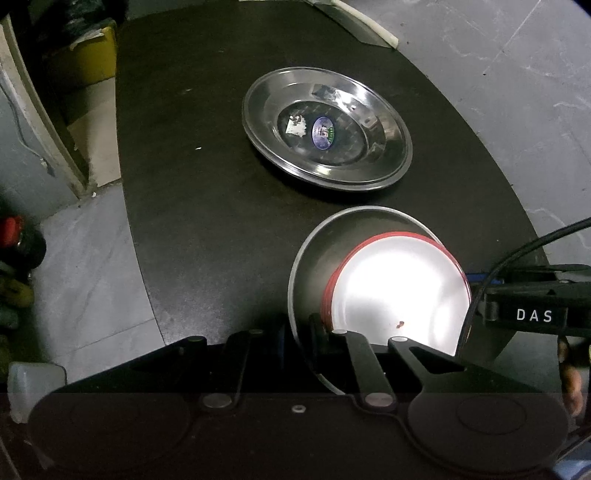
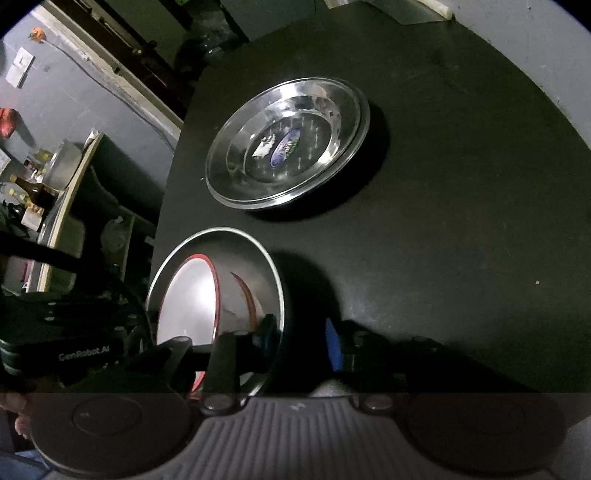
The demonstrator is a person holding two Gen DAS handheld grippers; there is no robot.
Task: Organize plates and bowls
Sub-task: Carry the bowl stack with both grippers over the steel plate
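A steel bowl (image 1: 325,251) near the black table's front edge holds a tilted white bowl with a red rim (image 1: 399,288). My left gripper (image 1: 300,328) is shut on the steel bowl's left rim, one finger outside and one inside the wall. In the right wrist view the same steel bowl (image 2: 258,273) and white bowl (image 2: 188,295) appear. My right gripper (image 2: 299,338) stands open astride the right wall, and its outer blue pad (image 2: 332,349) is clear of the rim. Stacked steel plates (image 1: 325,129) (image 2: 288,144) with a blue sticker lie behind the bowl.
The black table (image 1: 203,221) curves away, with grey floor (image 1: 92,280) on both sides. A yellow box (image 1: 88,59) sits at far left and a white strip (image 1: 369,22) at the back. A shelf with bottles (image 2: 33,192) stands left of the table.
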